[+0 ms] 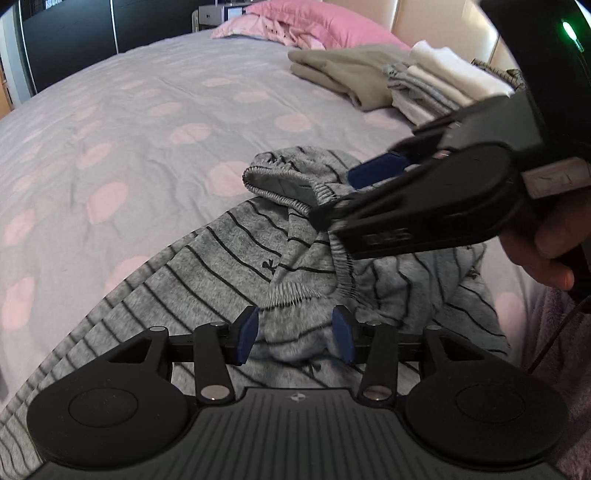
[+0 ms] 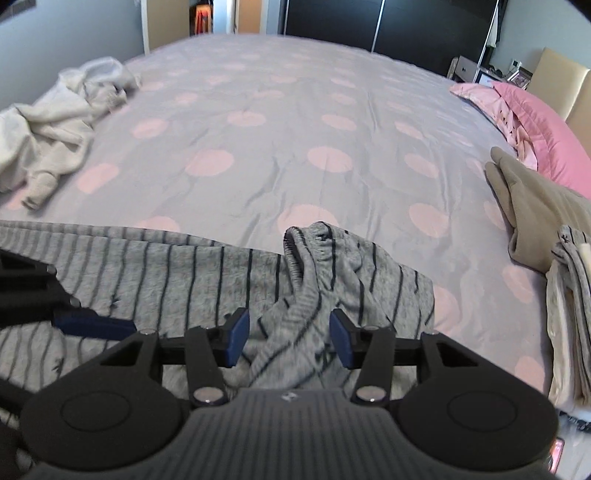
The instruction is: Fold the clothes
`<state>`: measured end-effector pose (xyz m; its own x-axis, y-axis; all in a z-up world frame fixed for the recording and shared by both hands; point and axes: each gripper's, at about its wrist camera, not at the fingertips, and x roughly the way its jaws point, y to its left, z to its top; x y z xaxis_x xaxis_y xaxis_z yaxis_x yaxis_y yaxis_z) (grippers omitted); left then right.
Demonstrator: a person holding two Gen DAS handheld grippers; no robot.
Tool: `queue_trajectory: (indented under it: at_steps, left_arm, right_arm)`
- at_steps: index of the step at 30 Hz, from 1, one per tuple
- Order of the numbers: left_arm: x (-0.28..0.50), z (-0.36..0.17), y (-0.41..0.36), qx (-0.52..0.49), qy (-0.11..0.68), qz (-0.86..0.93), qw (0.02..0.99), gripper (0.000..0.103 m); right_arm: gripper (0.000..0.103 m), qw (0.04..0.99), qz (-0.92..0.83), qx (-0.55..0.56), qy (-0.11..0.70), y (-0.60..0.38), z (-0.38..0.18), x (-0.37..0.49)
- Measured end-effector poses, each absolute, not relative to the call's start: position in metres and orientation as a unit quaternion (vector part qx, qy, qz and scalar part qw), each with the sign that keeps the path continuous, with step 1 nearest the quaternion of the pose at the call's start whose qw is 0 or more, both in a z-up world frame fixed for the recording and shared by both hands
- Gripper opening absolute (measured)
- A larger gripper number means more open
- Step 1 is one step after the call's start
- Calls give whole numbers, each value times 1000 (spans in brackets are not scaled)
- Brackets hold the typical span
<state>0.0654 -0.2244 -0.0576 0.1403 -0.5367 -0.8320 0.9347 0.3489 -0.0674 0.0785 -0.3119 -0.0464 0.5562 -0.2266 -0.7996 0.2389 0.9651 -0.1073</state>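
Note:
A grey garment with thin dark stripes (image 1: 229, 266) (image 2: 147, 273) lies crumpled on the bed, its ribbed waistband (image 1: 280, 184) (image 2: 295, 258) bunched up and standing open. My left gripper (image 1: 295, 332) is open just above the cloth, and a fold of the garment rises between its blue pads. My right gripper (image 2: 289, 338) is open too, low over the bunched waistband. In the left wrist view the right gripper (image 1: 345, 192) comes in from the right, its lower finger touching the waistband. One of the left gripper's fingers (image 2: 92, 325) shows at the left of the right wrist view.
The bedspread (image 1: 147, 129) is grey with pink dots. Folded clothes sit at the right: a beige piece (image 1: 343, 74) (image 2: 535, 214) and a white and grey stack (image 1: 436, 85) (image 2: 569, 295). Pink pillows (image 1: 314, 22) lie behind. A crumpled white garment (image 2: 55, 122) lies far left. A hand (image 1: 546, 251) holds the right gripper.

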Motion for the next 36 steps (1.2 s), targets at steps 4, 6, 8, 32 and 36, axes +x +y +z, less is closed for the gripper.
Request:
queue_trajectory:
  at_steps: [4,6,8,32,36]
  left_arm:
    - [73,-72,-236,257,424,-511,703,42]
    - [76,-78,-240,263,432,-509,696,42]
    - [78,-83,-242,266,438,-510,691,42]
    - [25,-50,-223,281,350,-603,660,46]
    - [19,-45,-231,284,334,-605,665,47]
  right_arm:
    - [50,855,-167,-15,490,-314,-66,102]
    - [32,847,-173,-9,503,-321,-73,102]
    - [24,843,-166,14,512,-329,-77,97]
    - [15,833,-86,115,535,-337,-66,-26]
    - [20,837,-93,101,529,-333,-68,-25]
